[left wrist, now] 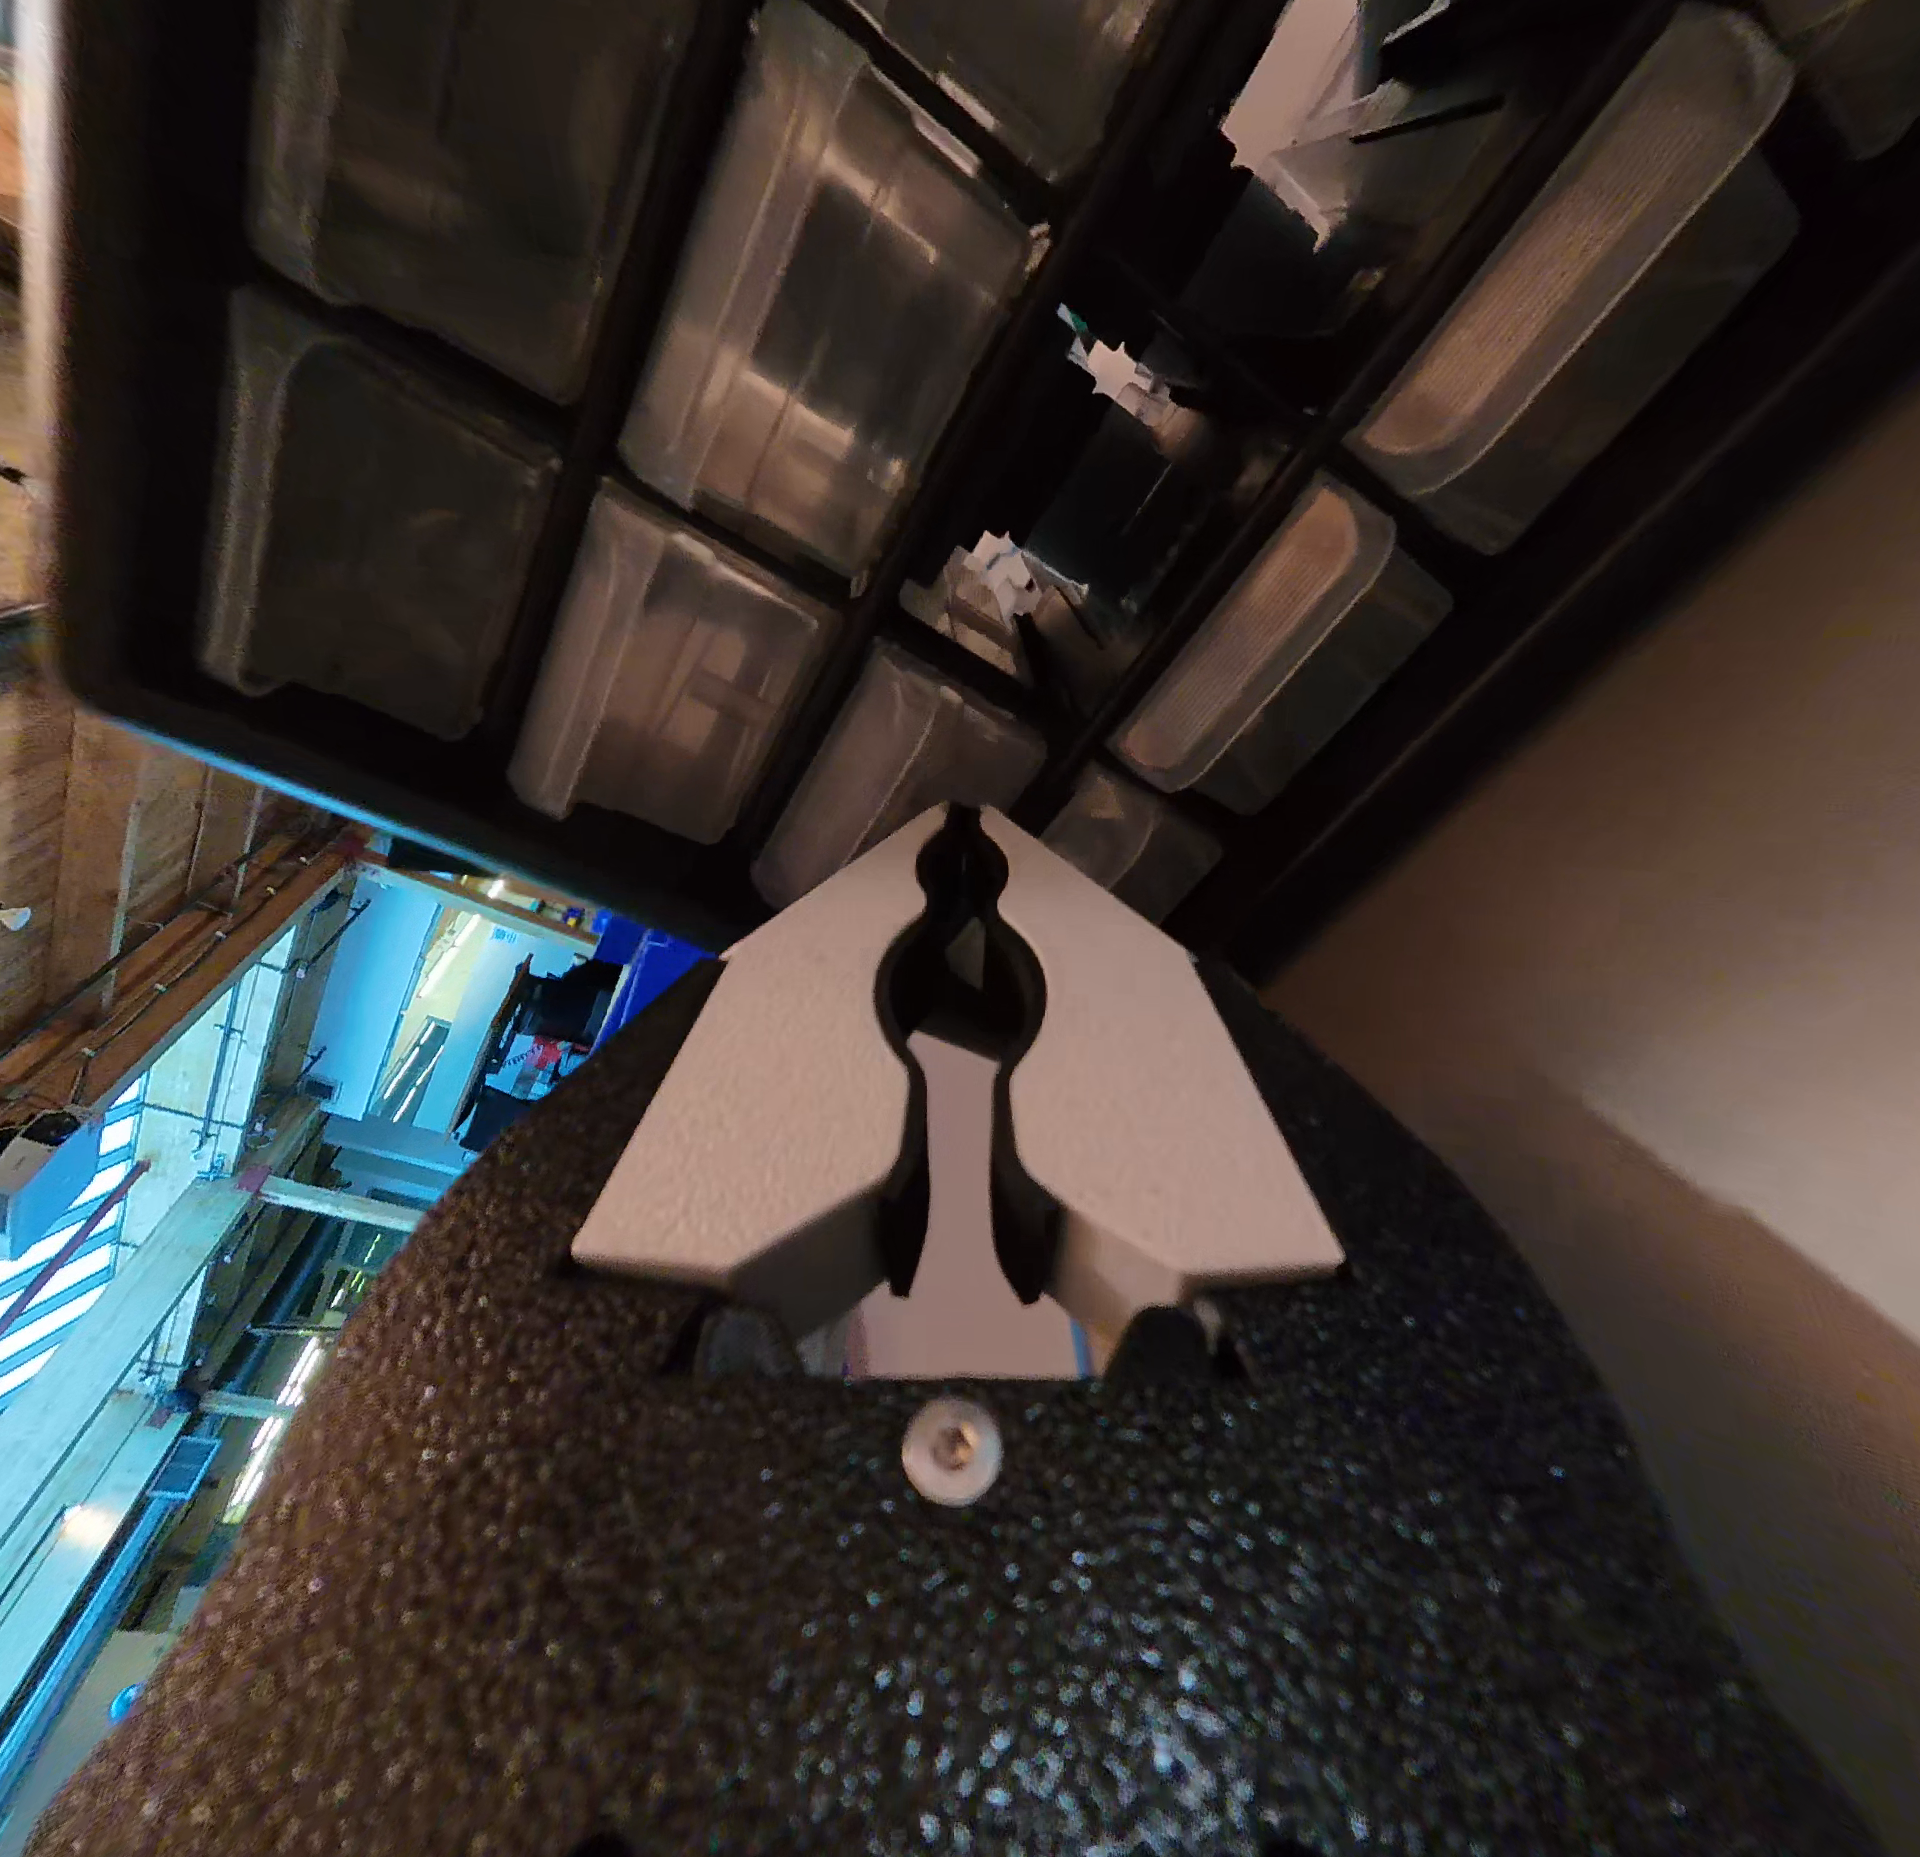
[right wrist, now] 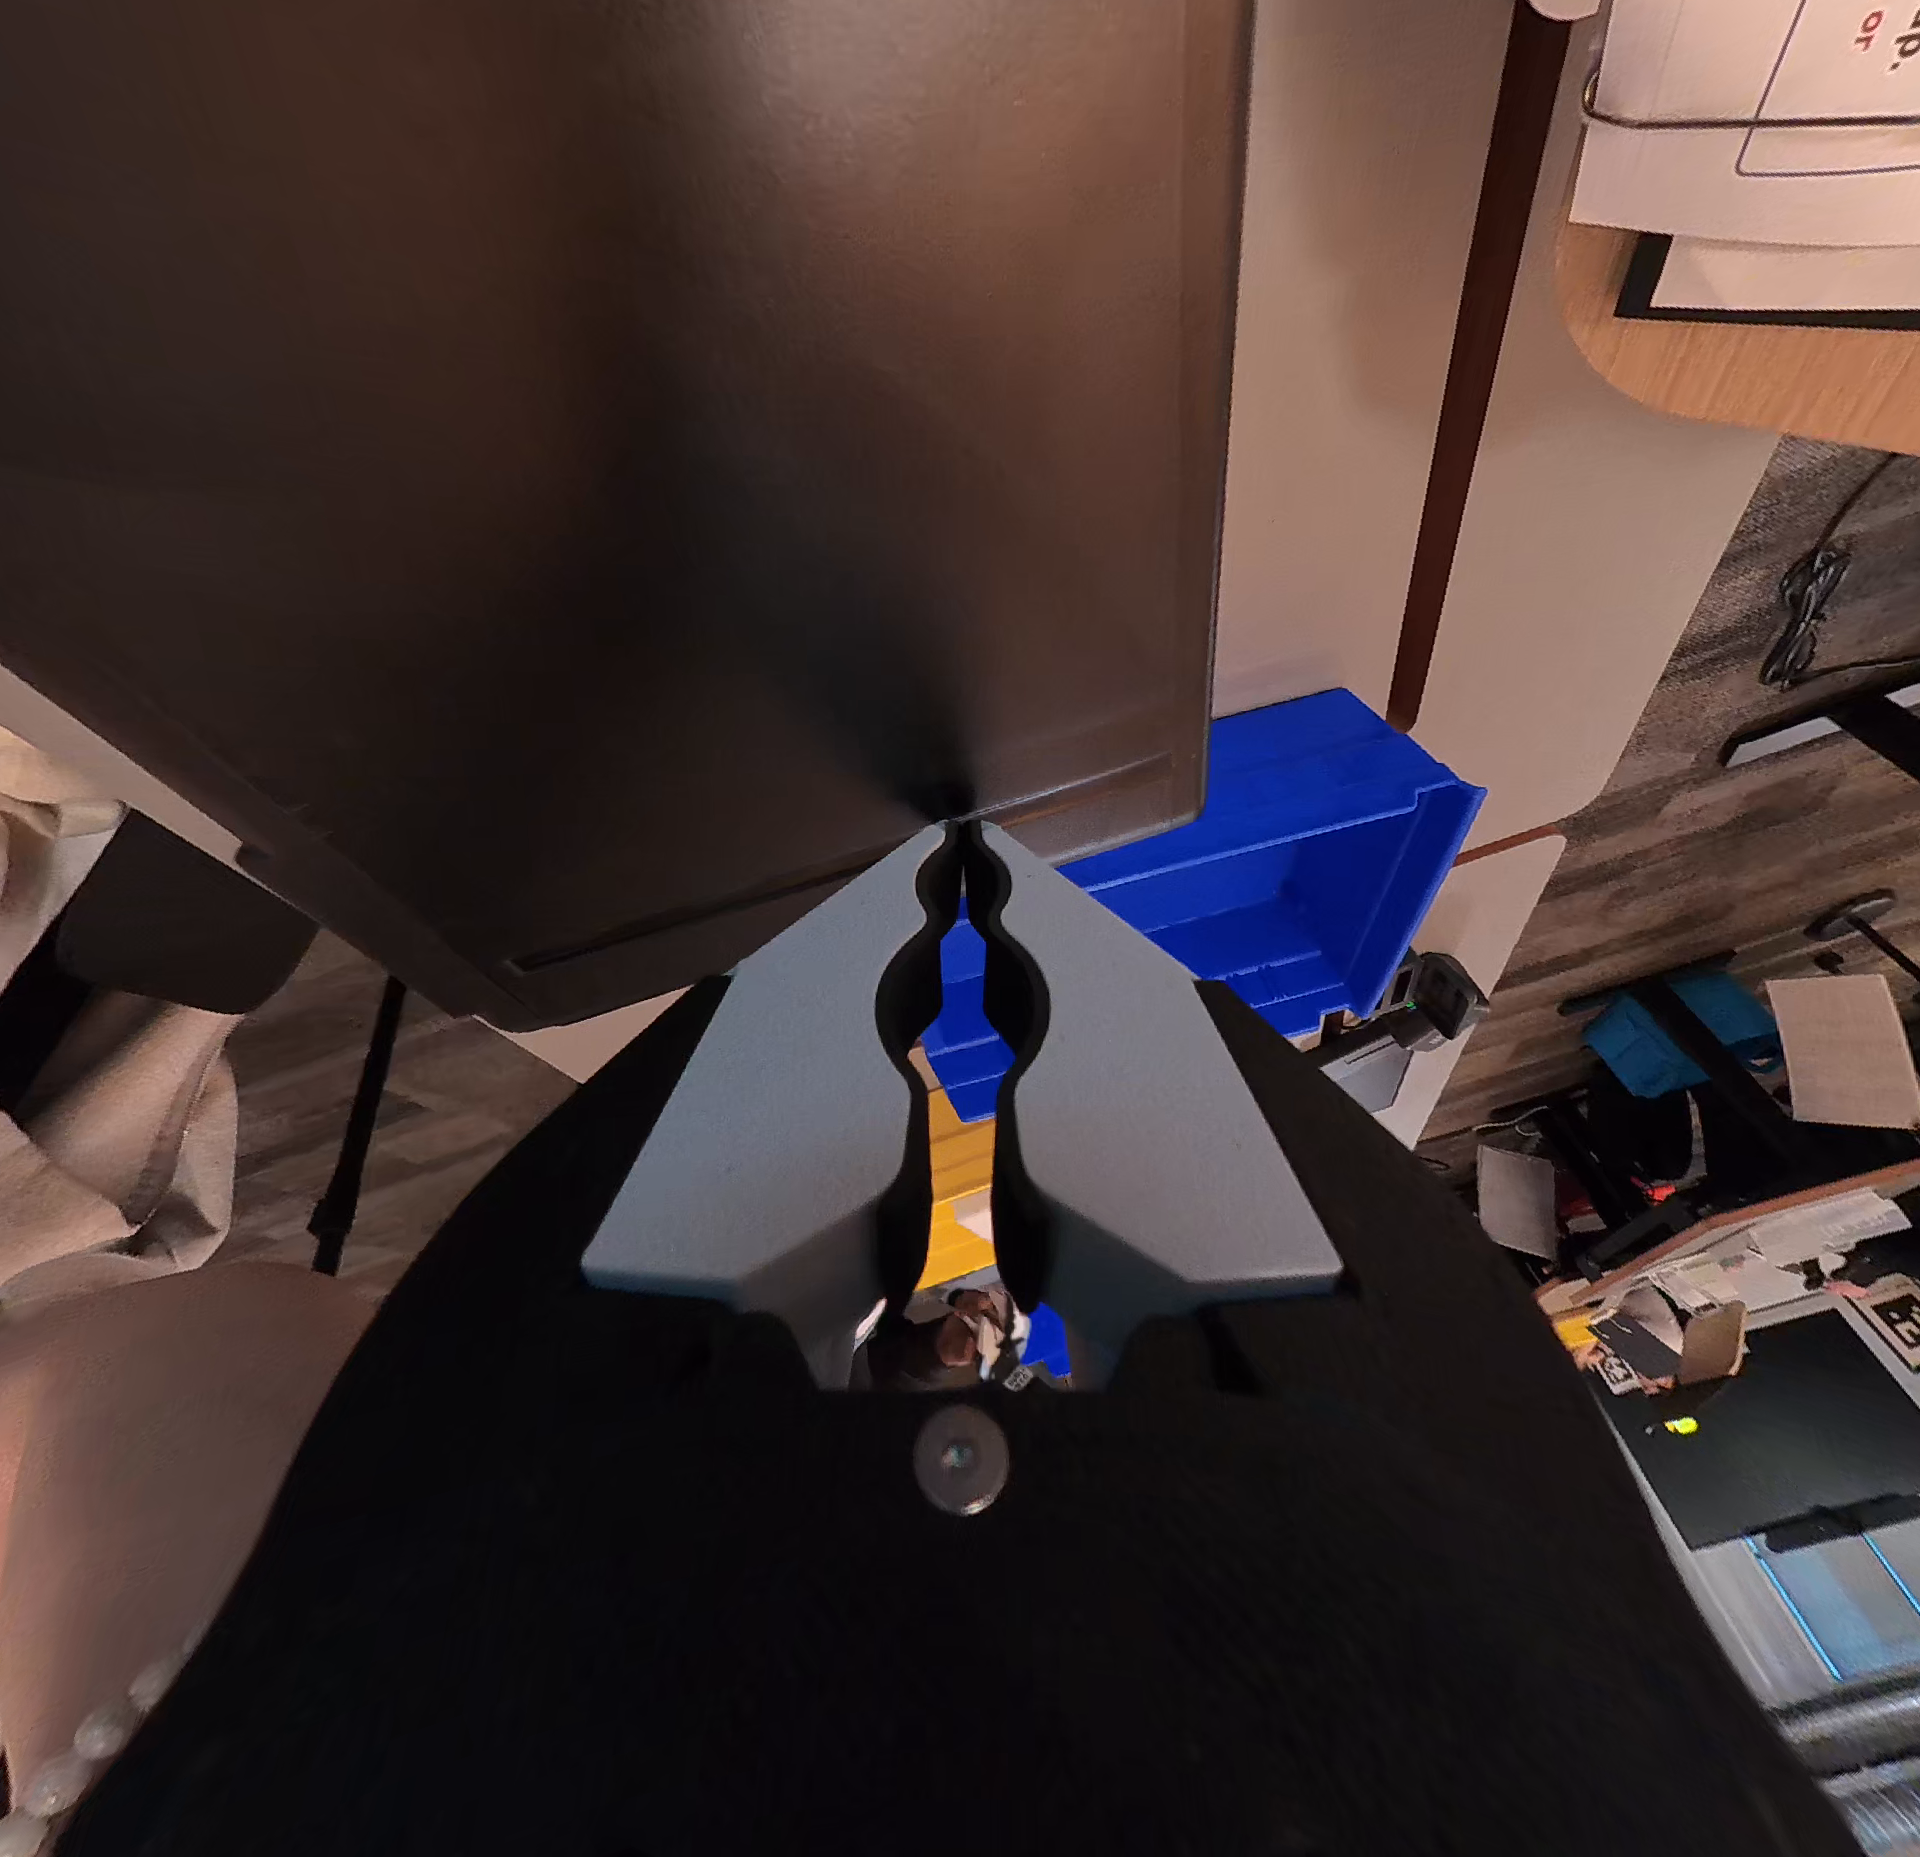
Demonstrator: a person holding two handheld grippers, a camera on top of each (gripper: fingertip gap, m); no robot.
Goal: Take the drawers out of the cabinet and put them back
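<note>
Midway, by the look of it: in the left wrist view, rows of clear drawers (left wrist: pixel 821 301) seated in the black cabinet (left wrist: pixel 135 405), but one column of slots (left wrist: pixel 1132 477) gaping empty, with scraps of the room showing through from behind. So some taking-out apparently done; refilling those slots left to do, and perhaps emptying the rest as well. No removed drawer to be found in either view, so impossible to say where those went. Left tool (left wrist: pixel 961 825) closed down to a sliver, tips meeting right at a black divider rib along the cabinet's near edge, between two drawer fronts; probably pinching that rib, though the dark pads and dark frame blur together there. Right tool (right wrist: pixel 961 831) likewise closed, tips nipped onto the thin rim of a broad, smooth dark panel (right wrist: pixel 623 353), judged to be the cabinet's outer wall. Likely steadying or turning the whole cabinet with both tools, not drawing any single drawer just now. Only from the left: drawer fronts, empty slots, the count of what is in and out. Only from the right: the plain back or side face, with no drawer in sight, plus a blue bin (right wrist: pixel 1299 872) just beyond the panel's corner, grey plank floor (right wrist: pixel 1662 768) and a cluttered desk (right wrist: pixel 1766 1444) farther off. Neither tool visible in the other's view.
</note>
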